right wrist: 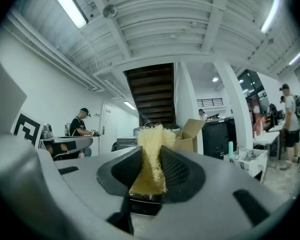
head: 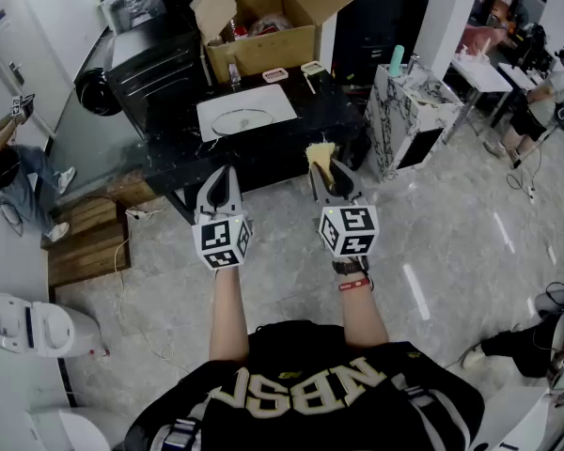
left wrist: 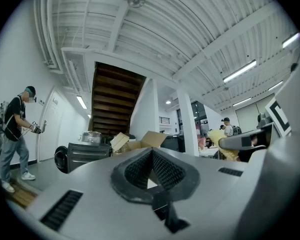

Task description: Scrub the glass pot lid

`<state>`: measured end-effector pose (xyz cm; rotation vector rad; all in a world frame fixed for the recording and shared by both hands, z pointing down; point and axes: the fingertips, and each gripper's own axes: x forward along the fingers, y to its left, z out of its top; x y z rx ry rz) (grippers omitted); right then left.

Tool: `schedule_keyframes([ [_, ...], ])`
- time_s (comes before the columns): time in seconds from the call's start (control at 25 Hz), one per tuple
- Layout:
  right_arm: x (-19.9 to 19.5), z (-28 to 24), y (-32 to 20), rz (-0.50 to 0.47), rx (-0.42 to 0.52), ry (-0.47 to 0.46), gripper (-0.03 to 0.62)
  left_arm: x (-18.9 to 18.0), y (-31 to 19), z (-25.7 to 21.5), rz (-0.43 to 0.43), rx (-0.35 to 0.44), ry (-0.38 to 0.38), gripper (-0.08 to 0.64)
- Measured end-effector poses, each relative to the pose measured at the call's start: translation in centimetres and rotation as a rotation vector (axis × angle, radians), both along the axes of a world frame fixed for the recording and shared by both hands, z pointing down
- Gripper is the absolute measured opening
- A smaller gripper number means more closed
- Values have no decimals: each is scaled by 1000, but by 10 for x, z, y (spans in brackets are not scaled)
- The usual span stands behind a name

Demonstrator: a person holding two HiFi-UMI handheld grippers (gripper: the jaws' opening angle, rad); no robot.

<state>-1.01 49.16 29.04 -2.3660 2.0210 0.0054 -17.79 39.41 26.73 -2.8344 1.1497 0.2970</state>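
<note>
The glass pot lid (head: 239,120) lies on a white mat (head: 273,101) on the black table (head: 310,125), well ahead of both grippers. My left gripper (head: 226,171) is held level in the air in front of the table; its jaws are shut with nothing between them (left wrist: 151,156). Beside it, my right gripper (head: 323,163) is shut on a yellow fibrous scrub pad (head: 320,152), which sticks out past the jaws (right wrist: 152,139). Neither gripper is near the lid.
An open cardboard box (head: 268,26) and a small bottle (head: 233,71) stand at the table's back. A black appliance (head: 155,78) sits at its left, a marble-patterned cabinet (head: 409,111) at its right. A wooden pallet (head: 85,242) lies on the floor. People stand at both sides.
</note>
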Motion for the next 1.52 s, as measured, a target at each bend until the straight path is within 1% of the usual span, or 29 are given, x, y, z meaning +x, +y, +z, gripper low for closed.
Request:
schedule_keyframes([
  [0.2,22,-7,11,-3,-2,0,118,25,12,-6,7,2,4,14],
  [0.52,51,4,28,-12,-4,-11,120,63,30,4,40,-10,27,14],
  [0.72,68,11,30,-22,-10,-21,124,82,29,11,37,-28,35,14],
  [0.88,79,10,22,-34,6,-35,126,93,24,10,32,-18,30,14],
  [1.04,83,20,-3,-66,5,-81,130,99,0,15,13,-22,23,14],
  [1.2,99,26,-37,-70,9,-112,132,111,-31,23,17,-28,17,14],
  [1.36,115,32,-80,-65,-2,-115,133,132,-76,31,38,-41,16,14],
  [1.52,136,27,-132,-51,-11,-113,135,158,-131,24,65,-37,19,14],
])
